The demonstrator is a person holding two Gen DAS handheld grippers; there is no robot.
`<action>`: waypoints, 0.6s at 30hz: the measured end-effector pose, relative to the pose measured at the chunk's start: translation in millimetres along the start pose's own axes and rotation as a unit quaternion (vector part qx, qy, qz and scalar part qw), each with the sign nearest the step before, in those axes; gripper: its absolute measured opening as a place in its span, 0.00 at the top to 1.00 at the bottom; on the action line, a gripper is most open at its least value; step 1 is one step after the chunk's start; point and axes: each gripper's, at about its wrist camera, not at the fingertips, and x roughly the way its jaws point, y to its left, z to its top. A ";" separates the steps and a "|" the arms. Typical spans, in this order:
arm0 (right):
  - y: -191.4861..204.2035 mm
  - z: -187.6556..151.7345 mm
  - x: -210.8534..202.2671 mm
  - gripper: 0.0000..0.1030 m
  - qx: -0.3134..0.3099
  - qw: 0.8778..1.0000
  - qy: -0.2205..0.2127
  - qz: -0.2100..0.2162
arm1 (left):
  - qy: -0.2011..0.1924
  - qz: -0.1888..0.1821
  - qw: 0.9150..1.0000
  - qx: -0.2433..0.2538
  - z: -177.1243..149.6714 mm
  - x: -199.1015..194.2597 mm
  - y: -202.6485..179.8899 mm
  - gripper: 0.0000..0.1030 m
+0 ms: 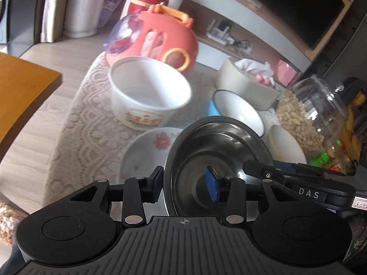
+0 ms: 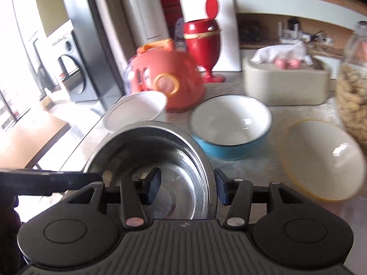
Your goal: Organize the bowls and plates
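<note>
A steel bowl point(image 1: 220, 151) point(image 2: 160, 151) sits close in front of both cameras and covers part of a floral plate point(image 1: 146, 151). My left gripper point(image 1: 184, 184) straddles its left rim, one pad outside and one over the bowl's floor, with a clear gap. My right gripper point(image 2: 188, 185) straddles the opposite rim the same way, its inner pad off the wall. Behind stand a white tub point(image 1: 146, 96) with orange print, a blue bowl point(image 2: 229, 123) with a white inside, and a cream bowl point(image 2: 321, 158) with a yellow rim. What the steel bowl rests on is hidden.
An orange toy carrier point(image 1: 160, 39), a cream box point(image 1: 247, 84) with cloth in it and a jar of peanuts point(image 1: 307, 119) crowd the back and right of the lace tablecloth point(image 1: 87, 114). A red container point(image 2: 204, 45) stands behind. A wooden tabletop point(image 1: 23, 80) juts in at the left.
</note>
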 end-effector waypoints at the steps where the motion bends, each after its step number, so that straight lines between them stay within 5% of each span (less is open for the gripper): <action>1: 5.1 0.3 9.1 0.51 0.000 1.000 0.010 0.007 | 0.006 0.012 1.000 -0.007 0.2 4.7 8.8 0.57; 5: 22.7 -6.1 40.7 0.52 -0.011 0.999 0.046 0.019 | 0.006 0.038 0.999 -0.011 -0.7 13.8 24.4 0.57; 13: 21.8 -15.8 40.0 0.52 -0.049 0.998 0.024 -0.032 | 0.015 0.110 0.994 0.019 -6.5 22.8 31.1 0.58; 16: 12.3 -18.5 51.5 0.52 -0.042 0.997 0.033 -0.056 | 0.040 0.076 0.996 -0.012 -8.3 32.3 39.8 0.58; 18: 2.9 -22.9 61.1 0.52 -0.007 0.998 0.058 -0.031 | 0.051 0.040 0.997 -0.043 -8.7 35.5 45.5 0.58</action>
